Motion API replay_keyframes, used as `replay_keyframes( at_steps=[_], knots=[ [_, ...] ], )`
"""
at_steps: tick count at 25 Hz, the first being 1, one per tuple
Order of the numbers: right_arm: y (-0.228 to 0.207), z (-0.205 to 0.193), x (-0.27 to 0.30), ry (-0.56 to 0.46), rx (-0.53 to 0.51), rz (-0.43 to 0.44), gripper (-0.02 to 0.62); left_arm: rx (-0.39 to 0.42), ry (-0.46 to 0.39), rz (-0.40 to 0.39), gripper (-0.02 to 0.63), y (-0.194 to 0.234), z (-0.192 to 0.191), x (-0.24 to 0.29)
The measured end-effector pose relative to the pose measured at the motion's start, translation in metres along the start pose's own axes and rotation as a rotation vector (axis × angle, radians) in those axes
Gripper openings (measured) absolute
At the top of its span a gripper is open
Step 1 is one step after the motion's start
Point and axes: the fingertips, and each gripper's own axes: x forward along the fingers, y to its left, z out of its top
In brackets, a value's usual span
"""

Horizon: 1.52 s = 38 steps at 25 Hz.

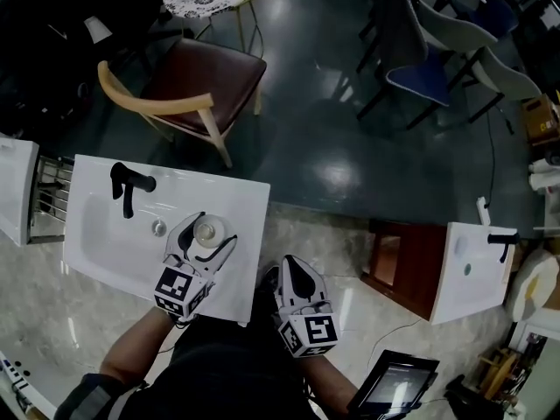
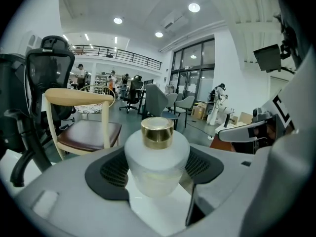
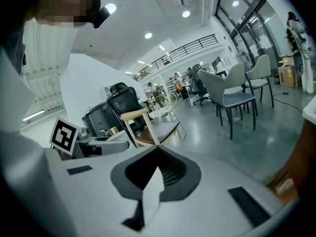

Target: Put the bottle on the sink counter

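Glossy white sink worktop (image 1: 249, 206) carries a squat frosted bottle (image 2: 157, 168) with a gold cap (image 2: 157, 132), clamped between the left tool's (image 1: 213, 228) black ribbed pads (image 2: 114, 171). Right tool (image 1: 293, 269) closed, empty.

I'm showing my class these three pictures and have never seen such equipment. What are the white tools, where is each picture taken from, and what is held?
No robot here: a person holds a two-jaw gripper in each hand. The head view looks down from a head camera; the other two look along each gripper's jaws. The left gripper is shut on a frosted bottle with a gold cap, over the white sink counter near the black tap. The right gripper is shut and empty, beside the counter.
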Motion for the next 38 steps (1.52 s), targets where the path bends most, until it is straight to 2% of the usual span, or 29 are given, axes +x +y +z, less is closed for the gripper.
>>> replay_keyframes(
  at_steps=[20,38],
  knots=[
    [-0.02,-0.017,0.017,0.047,0.046,-0.034,-0.005,0.08,0.03,-0.042,0.334,0.009,-0.023,0.095],
    [-0.03,-0.032,0.015,0.079,0.056,-0.03,-0.005,0.143,0.068,-0.053,0.334,-0.003,-0.051,0.129]
  ],
)
